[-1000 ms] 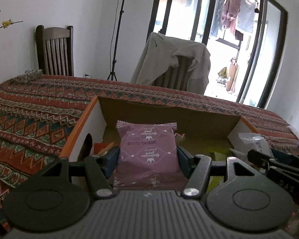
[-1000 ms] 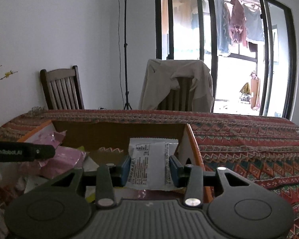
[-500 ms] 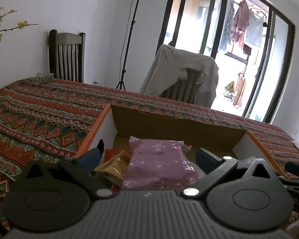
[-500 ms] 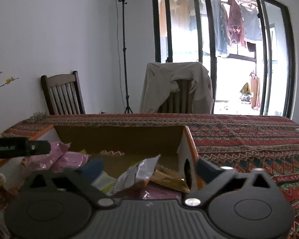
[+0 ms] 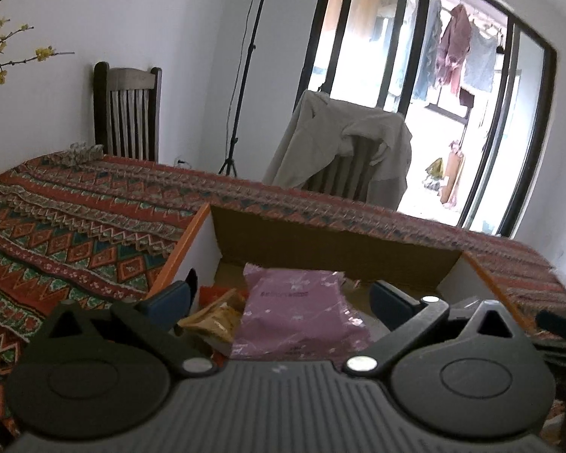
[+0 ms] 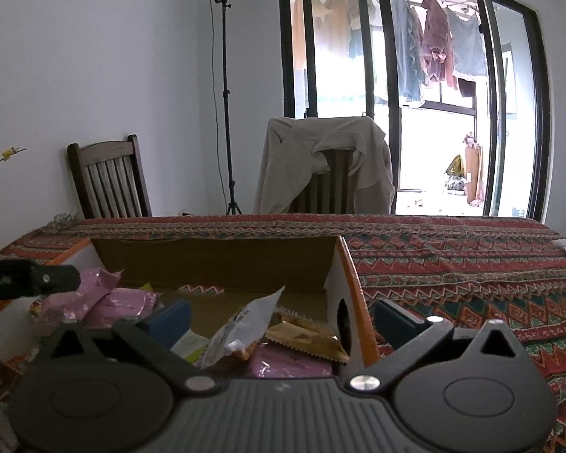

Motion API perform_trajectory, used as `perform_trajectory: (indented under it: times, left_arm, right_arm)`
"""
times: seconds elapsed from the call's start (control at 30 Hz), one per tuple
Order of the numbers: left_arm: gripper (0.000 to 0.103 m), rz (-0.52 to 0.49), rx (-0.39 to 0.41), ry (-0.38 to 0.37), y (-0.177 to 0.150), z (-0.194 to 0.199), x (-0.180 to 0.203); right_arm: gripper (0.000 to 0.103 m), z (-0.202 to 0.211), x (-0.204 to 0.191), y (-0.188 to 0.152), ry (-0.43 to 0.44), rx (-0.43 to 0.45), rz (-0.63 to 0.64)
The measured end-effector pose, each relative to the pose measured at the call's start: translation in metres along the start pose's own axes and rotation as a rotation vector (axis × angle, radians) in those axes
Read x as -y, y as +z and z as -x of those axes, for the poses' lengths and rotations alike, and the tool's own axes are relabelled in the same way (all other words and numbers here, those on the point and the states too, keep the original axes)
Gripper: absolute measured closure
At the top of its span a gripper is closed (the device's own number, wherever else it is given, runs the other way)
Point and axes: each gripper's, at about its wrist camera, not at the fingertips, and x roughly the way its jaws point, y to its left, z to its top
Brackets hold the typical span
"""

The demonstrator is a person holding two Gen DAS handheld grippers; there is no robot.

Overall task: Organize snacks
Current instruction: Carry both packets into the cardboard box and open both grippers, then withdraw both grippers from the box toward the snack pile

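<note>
Clearly both tools stood wide and empty: left tool (image 5: 279, 298) over the pink packet (image 5: 296, 309), right tool (image 6: 281, 319) over the white packet (image 6: 245, 326), both inside the box (image 6: 349, 275); I judged lifting straight clear best.

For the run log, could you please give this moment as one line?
left gripper: open | right gripper: open | pink packet, white packet: in box

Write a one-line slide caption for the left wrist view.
Open left hand-held gripper above a pink snack packet lying in the cardboard box.
</note>
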Motion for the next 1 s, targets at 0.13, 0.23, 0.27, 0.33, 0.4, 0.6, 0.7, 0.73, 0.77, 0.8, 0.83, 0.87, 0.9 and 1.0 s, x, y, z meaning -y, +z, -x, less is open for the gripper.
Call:
perform_trajectory:
  times: [0.13, 0.23, 0.27, 0.33, 0.4, 0.6, 0.7, 0.73, 0.77, 0.8, 0.83, 0.87, 0.9, 1.0]
  left_arm:
    - [0.000, -0.003, 0.043, -0.029, 0.008, 0.020, 0.003]
    - [0.000, 0.004, 0.068, -0.052, 0.015, 0.034, 0.002]
    - [0.000, 0.004, 0.072, -0.056, 0.016, 0.039, 0.003]
    - [0.000, 0.001, 0.079, -0.061, 0.018, 0.047, 0.002]
    - [0.000, -0.015, 0.083, -0.057, 0.020, 0.054, 0.000]
    - [0.000, -0.041, 0.057, -0.040, 0.008, 0.073, -0.016]
    - [0.000, -0.057, 0.037, -0.023, -0.003, 0.080, -0.027]
    - [0.000, -0.059, 0.028, -0.022, -0.007, 0.082, -0.031]
    - [0.000, -0.061, 0.017, -0.018, -0.012, 0.085, -0.036]
    - [0.000, -0.064, 0.009, -0.015, -0.017, 0.086, -0.039]
    - [0.000, -0.066, 0.001, -0.012, -0.021, 0.088, -0.043]
    - [0.000, -0.068, -0.007, -0.010, -0.026, 0.091, -0.047]
    - [0.000, -0.070, -0.013, -0.008, -0.030, 0.094, -0.051]
    - [0.000, -0.072, -0.022, -0.004, -0.042, 0.103, -0.061]
  right_arm:
    - [0.000, 0.011, -0.003, 0.009, -0.005, 0.017, 0.015]
    - [0.000, 0.024, -0.006, 0.017, -0.005, 0.030, 0.024]
    - [0.000, 0.030, -0.008, 0.018, -0.008, 0.035, 0.029]
    - [0.000, 0.038, -0.010, 0.020, -0.010, 0.041, 0.037]
    - [0.000, 0.048, -0.013, 0.019, -0.008, 0.038, 0.041]
    - [0.000, 0.071, -0.019, 0.005, 0.007, -0.006, 0.046]
    - [0.000, 0.079, -0.024, -0.005, 0.005, -0.035, 0.055]
    - [0.000, 0.082, -0.025, -0.009, 0.007, -0.047, 0.057]
    - [0.000, 0.085, -0.026, -0.012, 0.010, -0.059, 0.060]
    - [0.000, 0.087, -0.028, -0.017, 0.015, -0.073, 0.063]
    - [0.000, 0.090, -0.030, -0.021, 0.018, -0.087, 0.067]
    - [0.000, 0.092, -0.031, -0.026, 0.017, -0.098, 0.072]
    - [0.000, 0.094, -0.033, -0.031, 0.015, -0.110, 0.076]
    - [0.000, 0.101, -0.035, -0.044, 0.018, -0.148, 0.069]
